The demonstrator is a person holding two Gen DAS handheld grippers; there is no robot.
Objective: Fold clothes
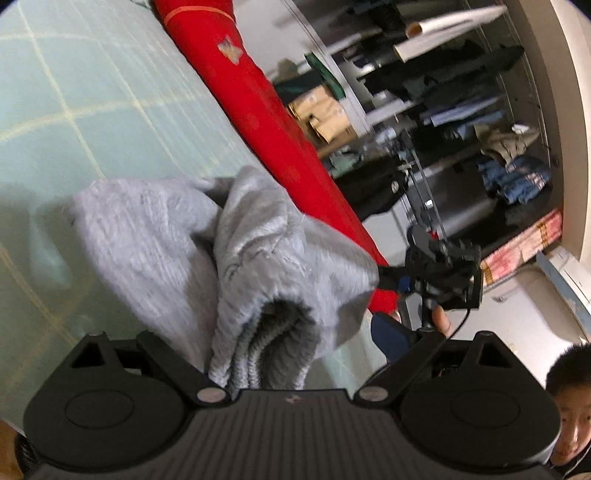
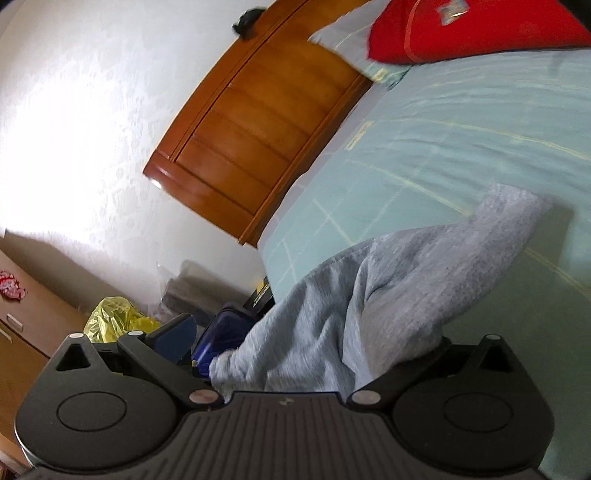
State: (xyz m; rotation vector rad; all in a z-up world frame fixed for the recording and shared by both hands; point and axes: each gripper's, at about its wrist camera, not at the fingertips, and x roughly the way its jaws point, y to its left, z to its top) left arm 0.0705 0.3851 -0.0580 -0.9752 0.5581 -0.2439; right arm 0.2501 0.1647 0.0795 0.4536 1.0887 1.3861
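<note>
A grey knitted garment [image 1: 240,251] hangs bunched above the pale green bed sheet [image 1: 92,92]. In the left wrist view it fills the gap of my left gripper [image 1: 288,332], whose jaws stand wide. The blue right pad [image 1: 391,339] shows just clear of the cloth and the left pad is hidden behind it. My right gripper [image 1: 388,275], held by a hand, meets the garment's far corner. In the right wrist view the garment [image 2: 388,288] drapes across my right gripper [image 2: 306,332]. Its jaws stand wide, with the left pad [image 2: 177,336] free of the cloth and the right pad covered.
A red pillow [image 1: 251,99] [image 2: 480,29] lies along the bed's far side. Open wardrobe shelves [image 1: 461,110] hold clothes beyond it. A wooden headboard [image 2: 258,129], a yellow bag [image 2: 114,321] and a blue case [image 2: 225,332] stand off the bed. A person's head [image 1: 569,398] is close by.
</note>
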